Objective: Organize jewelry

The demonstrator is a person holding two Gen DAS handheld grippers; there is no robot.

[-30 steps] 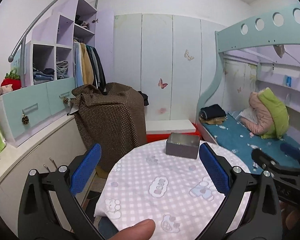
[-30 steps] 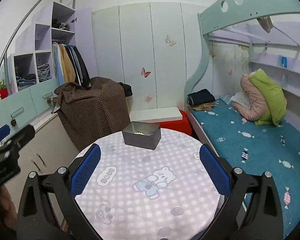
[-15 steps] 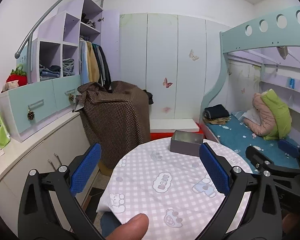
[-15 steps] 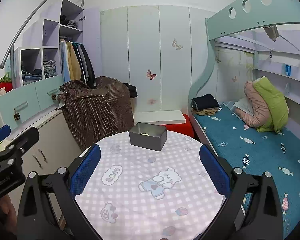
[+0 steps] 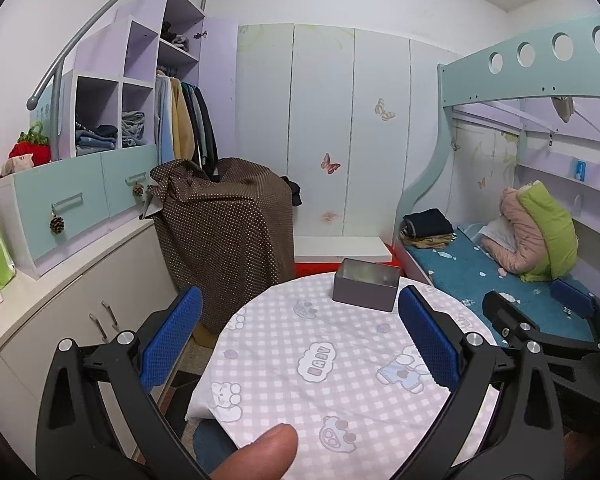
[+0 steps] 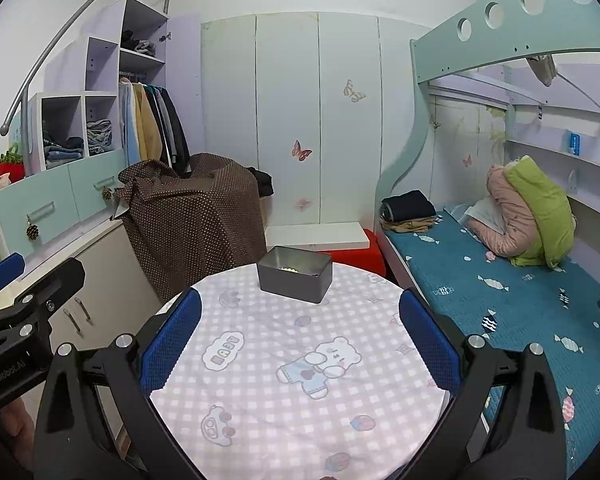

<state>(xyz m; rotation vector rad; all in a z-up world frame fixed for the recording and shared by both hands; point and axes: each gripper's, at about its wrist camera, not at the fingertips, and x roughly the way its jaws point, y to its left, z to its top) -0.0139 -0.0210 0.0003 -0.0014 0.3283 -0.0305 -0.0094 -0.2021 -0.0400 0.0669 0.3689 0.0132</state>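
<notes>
A grey open metal tin (image 5: 366, 285) (image 6: 294, 279) stands near the far edge of a round table with a pink checked cloth (image 5: 340, 364) (image 6: 284, 360). Small pale beads (image 6: 287, 269) lie inside the tin, seen in the right wrist view. My left gripper (image 5: 300, 336) is open and held above the near part of the table, nothing between its blue pads. My right gripper (image 6: 300, 334) is open too, empty, well short of the tin. A thumb (image 5: 256, 454) shows at the bottom of the left wrist view. No other jewelry shows on the cloth.
A brown dotted cover (image 5: 224, 232) drapes furniture behind the table on the left. White cabinets (image 5: 60, 320) run along the left wall. A bunk bed with a teal mattress (image 6: 500, 300) lies on the right. A red and white box (image 5: 340, 256) sits beyond the table.
Both cameras have risen and drawn back a little; the tin now sits lower and farther in both views. Both grippers stay open and empty.
</notes>
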